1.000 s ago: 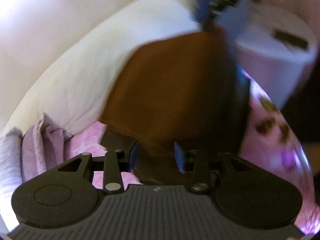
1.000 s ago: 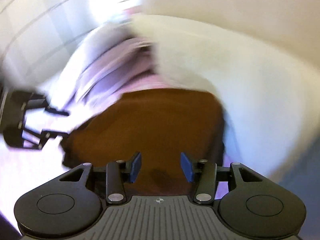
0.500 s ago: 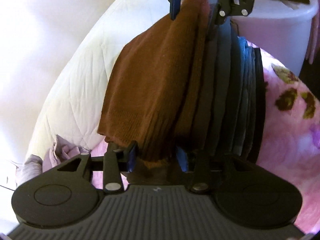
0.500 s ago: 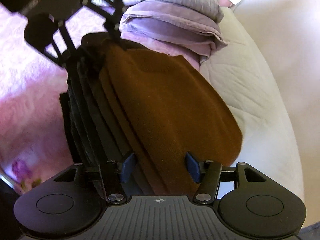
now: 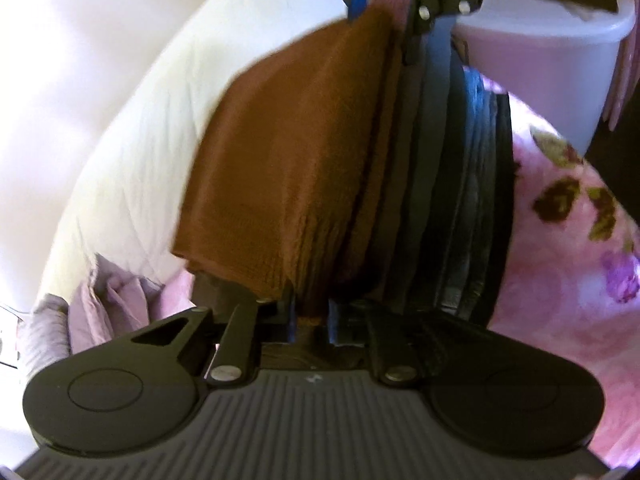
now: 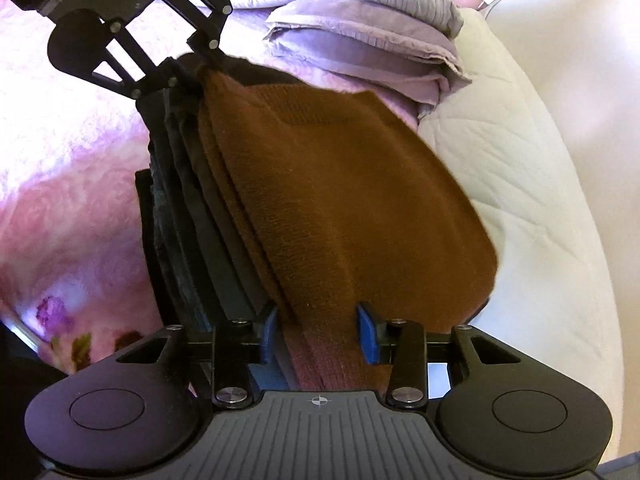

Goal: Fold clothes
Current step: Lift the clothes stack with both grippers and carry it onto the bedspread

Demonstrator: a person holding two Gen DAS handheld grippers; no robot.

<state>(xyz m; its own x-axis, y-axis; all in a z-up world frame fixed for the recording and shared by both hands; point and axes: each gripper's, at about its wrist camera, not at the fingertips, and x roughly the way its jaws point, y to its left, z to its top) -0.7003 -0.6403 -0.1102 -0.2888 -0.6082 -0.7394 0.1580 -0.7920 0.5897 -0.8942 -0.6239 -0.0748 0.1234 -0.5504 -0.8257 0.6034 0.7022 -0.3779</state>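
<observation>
A folded brown sweater (image 5: pixel 288 168) sits on top of a stack of folded dark clothes (image 5: pixel 460 200) that lies on a bed with a pink flowered blanket (image 5: pixel 568 240). The left tongs (image 5: pixel 311 322) are closing, their blue pads now nearly together and pinching the near edge of the brown sweater at one end of the stack. The right tongs (image 6: pixel 318 334) work the opposite end: their jaws are also closing, standing about half open, with the sweater's folded edge and a strip of the layer under it between the blue pads; the right pad looks to be against the knit, but whether both pads press on it cannot be told. In the right wrist view the left tongs show at the far end of the stack, their fingers drawn together on the sweater's corner. In the left wrist view the right tongs appear at the top of the frame, straddling the far end of the sweater. Beside the stack lies a white quilted cover (image 6: pixel 520 160), and beyond it a pile of folded lilac bedding (image 6: pixel 360 40). A white plastic bin (image 5: pixel 560 40) stands past the stack in the left wrist view.
</observation>
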